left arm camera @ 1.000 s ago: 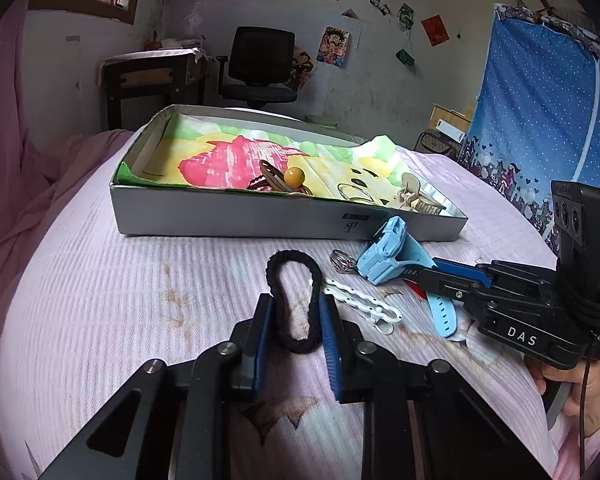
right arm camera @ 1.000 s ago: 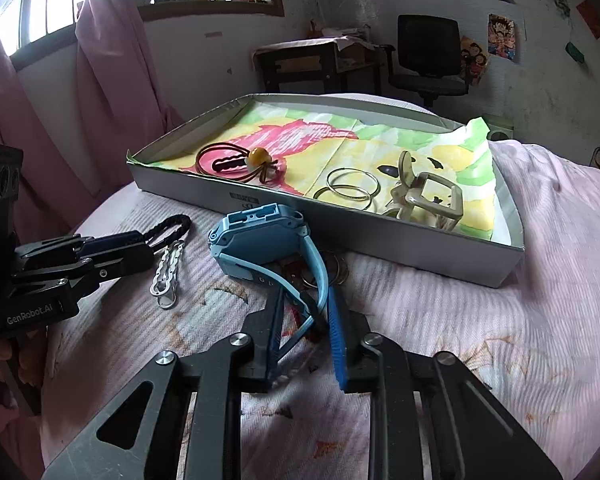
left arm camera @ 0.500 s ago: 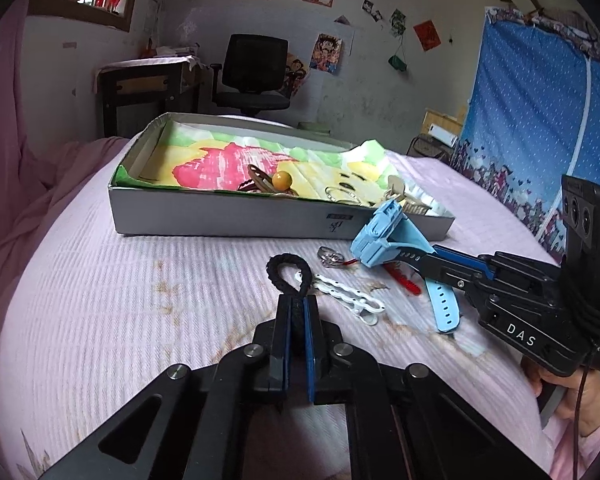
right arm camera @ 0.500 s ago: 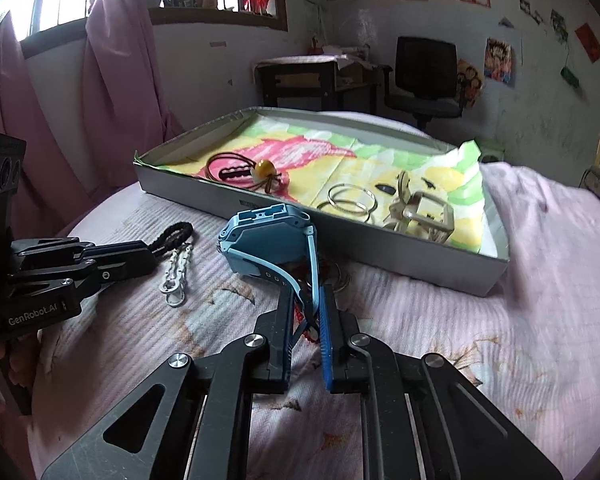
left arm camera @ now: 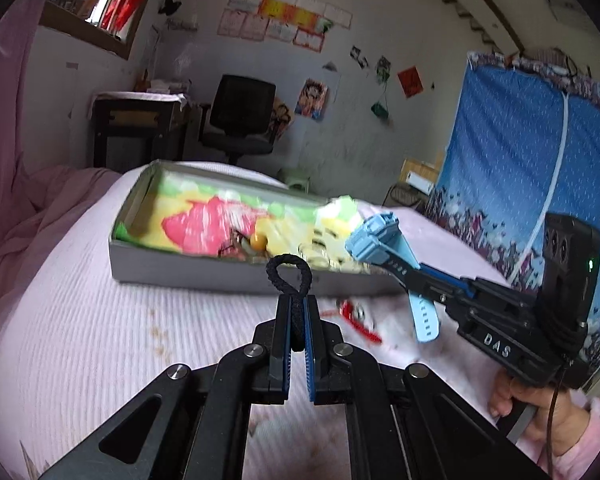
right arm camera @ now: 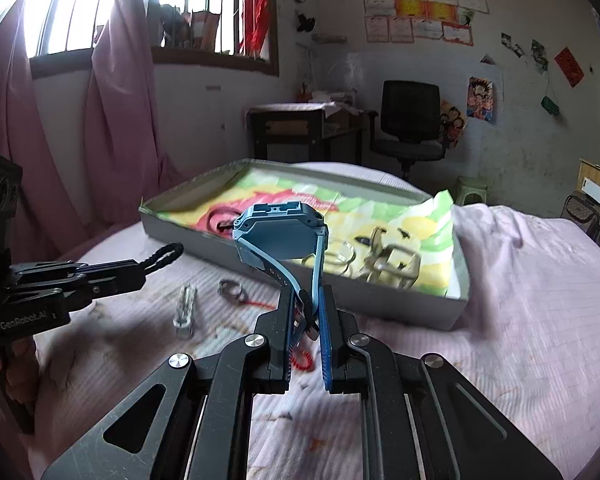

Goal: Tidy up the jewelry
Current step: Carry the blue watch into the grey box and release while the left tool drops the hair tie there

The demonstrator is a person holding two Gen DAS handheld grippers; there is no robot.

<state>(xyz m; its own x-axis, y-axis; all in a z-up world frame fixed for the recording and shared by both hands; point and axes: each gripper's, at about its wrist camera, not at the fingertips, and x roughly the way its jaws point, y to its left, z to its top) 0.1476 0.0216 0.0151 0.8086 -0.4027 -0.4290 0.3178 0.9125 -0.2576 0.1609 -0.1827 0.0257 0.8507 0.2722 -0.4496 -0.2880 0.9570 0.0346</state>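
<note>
We hold the left gripper (left arm camera: 296, 322) clenched on a black braided hair tie (left arm camera: 290, 276), squeezing its lower part flat between the blue pads (left arm camera: 286, 336) while the free loop stands out past the fingertips, raised off the pink bedspread (left arm camera: 80, 320). The tie's long axis runs straight along the fingers and points toward the near wall of the grey tray (left arm camera: 188, 270); from the right wrist view the same loop (right arm camera: 166, 256) juts out of the left gripper (right arm camera: 140, 276) toward the tray (right arm camera: 188, 236), stopping short of it. Our right gripper (right arm camera: 306, 328) is shut on the strap of a light blue watch (right arm camera: 282, 234), which is lifted clear of the bed. Its square case sits beyond and above the fingertips with its back turned to the camera, in front of the tray's near wall, and the two strap halves run down from the case into the fingers, so the long axis follows the gripper's line, tilted upward and forward. In the left wrist view the watch (left arm camera: 376, 238) appears at the tip of the right gripper (left arm camera: 404, 276), case toward the tray and one strap end hanging down. On the bedspread between the two grippers lie a white chain clip (right arm camera: 184, 312), a small metal ring (right arm camera: 230, 290) and a red cord (right arm camera: 302, 360). Inside the tray, on the bright printed liner, rest a beige claw clip (right arm camera: 392, 264), two thin bangles (right arm camera: 340, 258) and a dark hair tie with an orange bead (left arm camera: 256, 242), all somewhat blurred.
</note>
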